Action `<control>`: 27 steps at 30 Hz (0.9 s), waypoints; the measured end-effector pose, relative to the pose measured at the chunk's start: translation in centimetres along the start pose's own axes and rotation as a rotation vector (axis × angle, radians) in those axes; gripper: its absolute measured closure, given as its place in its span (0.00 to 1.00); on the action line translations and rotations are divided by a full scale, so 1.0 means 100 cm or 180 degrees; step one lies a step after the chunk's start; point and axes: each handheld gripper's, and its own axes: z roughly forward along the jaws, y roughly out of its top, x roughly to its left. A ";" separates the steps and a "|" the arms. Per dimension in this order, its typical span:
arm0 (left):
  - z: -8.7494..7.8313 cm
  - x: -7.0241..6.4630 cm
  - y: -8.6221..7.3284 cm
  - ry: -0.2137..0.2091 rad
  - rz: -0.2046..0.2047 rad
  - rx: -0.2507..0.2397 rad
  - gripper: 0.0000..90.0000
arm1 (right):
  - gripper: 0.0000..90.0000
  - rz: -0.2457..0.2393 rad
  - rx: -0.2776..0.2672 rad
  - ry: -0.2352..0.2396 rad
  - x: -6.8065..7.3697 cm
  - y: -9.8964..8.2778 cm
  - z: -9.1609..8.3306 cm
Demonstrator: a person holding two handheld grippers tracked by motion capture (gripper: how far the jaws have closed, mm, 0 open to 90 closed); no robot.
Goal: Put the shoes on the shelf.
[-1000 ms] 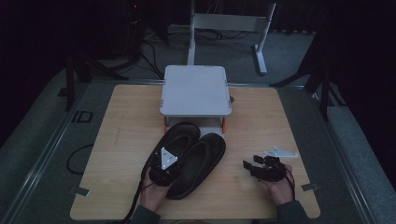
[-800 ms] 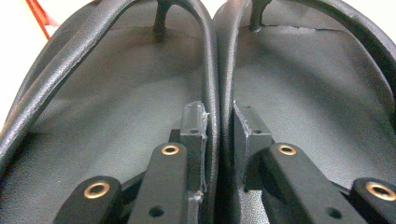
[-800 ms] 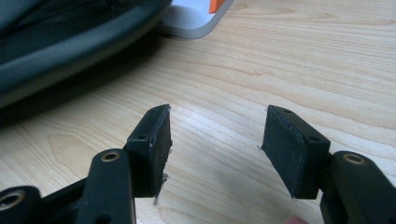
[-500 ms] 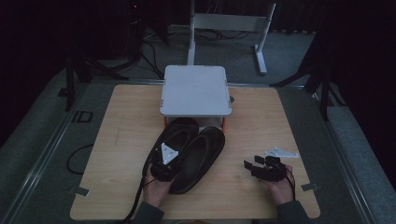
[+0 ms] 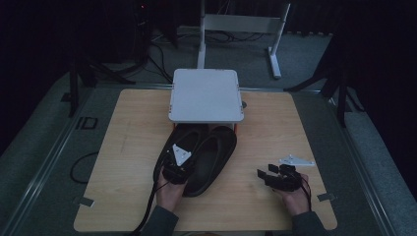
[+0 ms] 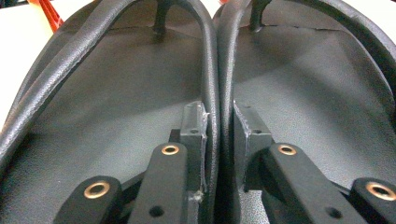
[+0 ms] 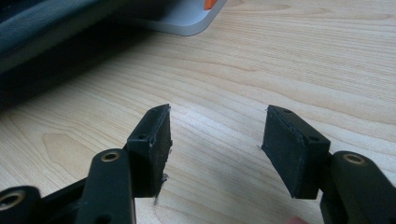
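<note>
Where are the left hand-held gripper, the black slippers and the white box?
left hand-held gripper (image 6: 219,126), left gripper view, midway between its fingertips, clamped on both slippers' inner rims.
black slippers (image 5: 211,157), high view, insole of the right-hand slipper.
white box (image 5: 206,94), high view, middle of its flat lid.

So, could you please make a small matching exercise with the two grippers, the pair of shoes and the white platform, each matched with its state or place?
Things:
1. left gripper
2. right gripper
3. black shoes
4. white platform

States or places:
A. at the far middle of the table
B. jaws open over bare wood
C. side by side, toes under the platform
D. shut on the two inner rims together

Pairs: 1-D, 2-B, 3-C, 4-A
</note>
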 end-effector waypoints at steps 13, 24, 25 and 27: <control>0.015 -0.002 0.018 0.0173 -0.0145 -0.0060 0.85 | 0.46 0.0010 0.0006 0.0003 -0.001 0.000 0.000; 0.031 -0.013 0.030 0.0415 -0.0241 -0.0110 0.85 | 0.46 0.0014 -0.0008 0.0006 -0.002 0.000 -0.001; 0.033 -0.013 0.031 0.0430 -0.0243 -0.0108 0.85 | 0.46 0.0015 -0.0008 0.0006 -0.002 0.000 -0.001; 0.036 -0.014 0.032 0.0448 -0.0266 -0.0117 0.85 | 0.46 0.0023 -0.0008 0.0007 -0.003 0.000 -0.001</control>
